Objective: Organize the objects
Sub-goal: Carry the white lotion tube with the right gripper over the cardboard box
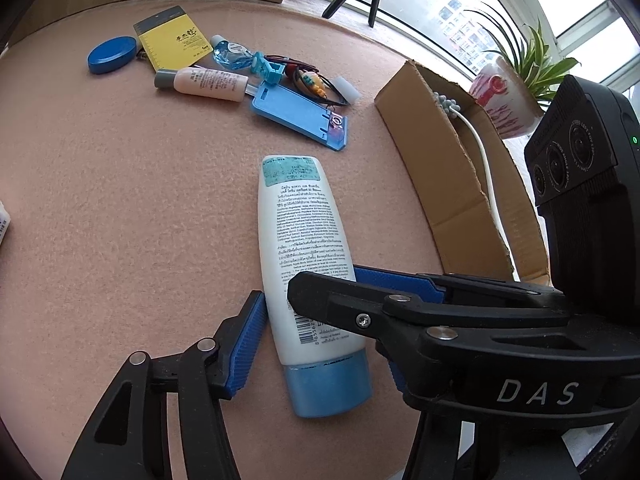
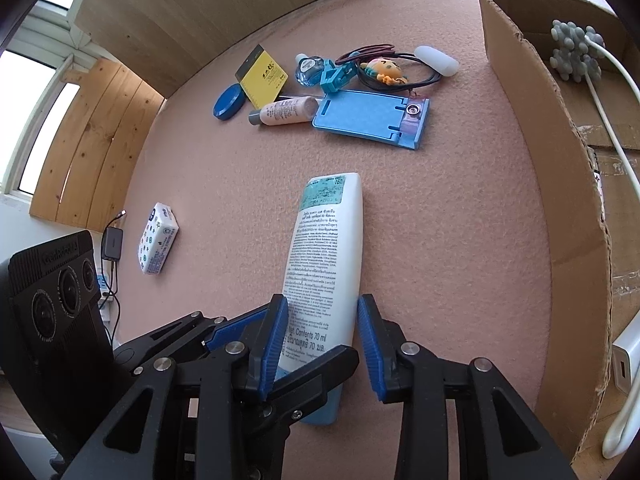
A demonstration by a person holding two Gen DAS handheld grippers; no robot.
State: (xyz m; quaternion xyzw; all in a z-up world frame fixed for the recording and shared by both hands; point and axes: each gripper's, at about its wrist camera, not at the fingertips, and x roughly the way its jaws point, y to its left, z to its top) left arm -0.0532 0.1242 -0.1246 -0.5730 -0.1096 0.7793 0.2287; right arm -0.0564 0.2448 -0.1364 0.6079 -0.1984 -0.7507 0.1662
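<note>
One item boxed: massager [image 2: 572,50] sitting in the carton [image 2: 560,216]. You're bracketing the lotion tube [image 2: 328,248] on the mat, both grippers [image 2: 320,344] [image 1: 304,320] part-open, pads not visibly squeezing. Far pile [image 2: 332,88] still waiting.

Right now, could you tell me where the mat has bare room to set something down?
Free: the pink mat between the white tube and the tissue pack, and the strip between the tube and the cardboard box. Crowded: the far end, around the blue holder, yellow card and pink bottle.
</note>
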